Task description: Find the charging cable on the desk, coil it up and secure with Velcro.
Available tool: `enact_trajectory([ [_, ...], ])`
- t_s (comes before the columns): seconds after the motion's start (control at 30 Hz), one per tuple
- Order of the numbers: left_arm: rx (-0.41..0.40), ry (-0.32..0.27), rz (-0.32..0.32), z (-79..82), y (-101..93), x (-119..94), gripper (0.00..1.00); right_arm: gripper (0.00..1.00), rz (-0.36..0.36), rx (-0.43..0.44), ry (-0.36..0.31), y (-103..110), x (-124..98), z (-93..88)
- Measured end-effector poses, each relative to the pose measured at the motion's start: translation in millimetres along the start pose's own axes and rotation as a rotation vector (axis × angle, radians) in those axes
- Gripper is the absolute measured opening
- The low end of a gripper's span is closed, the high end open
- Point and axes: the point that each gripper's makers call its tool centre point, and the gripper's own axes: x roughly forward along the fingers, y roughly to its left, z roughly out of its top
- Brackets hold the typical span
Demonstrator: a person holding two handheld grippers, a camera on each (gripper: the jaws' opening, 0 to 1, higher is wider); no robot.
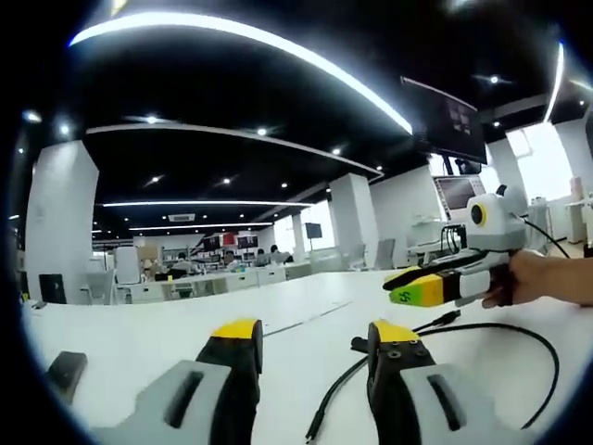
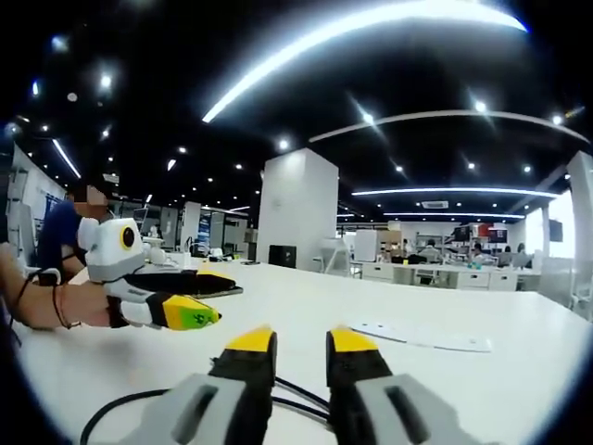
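1. Left gripper (image 1: 315, 338): hovering low over the white table (image 1: 139, 334), jaws standing well apart, nothing between them.
2. Right gripper (image 2: 301, 341): hovering over the table, jaws apart with a narrow gap, holding nothing.
3. Charging cable (image 1: 519, 334): black, lying loose on the table, looping just beyond the left gripper's right jaw; one plug end is possibly pointing toward the right gripper, though it is blurred.
4. White paper sheet (image 2: 422, 336): lying flat on the table.

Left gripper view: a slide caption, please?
Open left tool above a black cable on the white desk; right tool alongside.
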Motion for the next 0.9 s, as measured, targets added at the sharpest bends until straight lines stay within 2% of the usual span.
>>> enact_trajectory([
  [0.53, 0.003, -0.017, 0.013, 5.2, 3.8, -2, 0.48, 0.26, 0.007, -0.008, -0.01, 1, -1, 4.6],
  [0.9, -0.025, -0.048, 0.035, 12.0, 16.5, -8, 0.5, 0.33, 0.027, 0.011, -0.034, -2, -7, 9.7],
])
